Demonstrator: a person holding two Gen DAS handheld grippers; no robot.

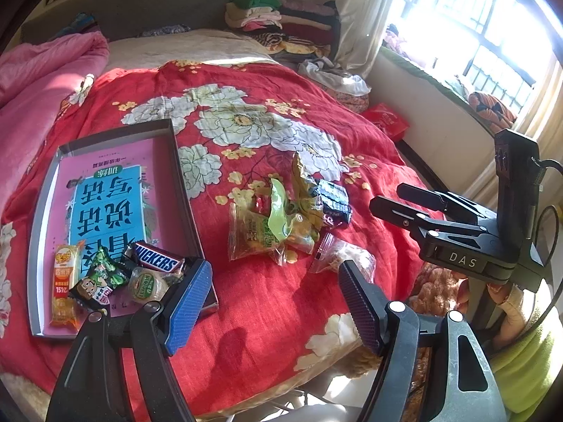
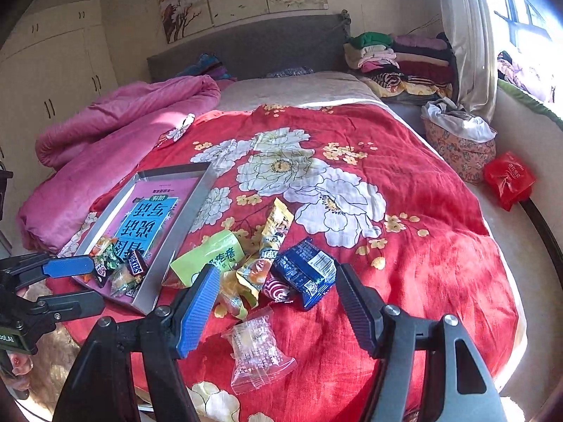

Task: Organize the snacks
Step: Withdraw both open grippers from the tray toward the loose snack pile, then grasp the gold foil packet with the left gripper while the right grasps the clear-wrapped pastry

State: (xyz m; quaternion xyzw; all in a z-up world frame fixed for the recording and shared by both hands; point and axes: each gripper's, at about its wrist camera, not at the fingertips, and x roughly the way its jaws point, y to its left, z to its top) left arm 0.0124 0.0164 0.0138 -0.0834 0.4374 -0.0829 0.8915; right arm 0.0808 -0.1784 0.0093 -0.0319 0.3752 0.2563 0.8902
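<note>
Sunlit from a window at three o'clock, the bed (image 2: 404, 246) wears a red flowered cover carrying a shallow grey tray (image 2: 197, 207) at nine o'clock and a loose snack pile (image 2: 267, 267) at the centre. Inside the tray, a Snickers bar (image 1: 156, 258) lies among a few other wrapped sweets at its near end. Both the left hand-held gripper (image 1: 271, 302) and the right hand-held gripper (image 2: 274, 306) hover spread and empty, the right one just above a clear packet (image 2: 257, 355).
</note>
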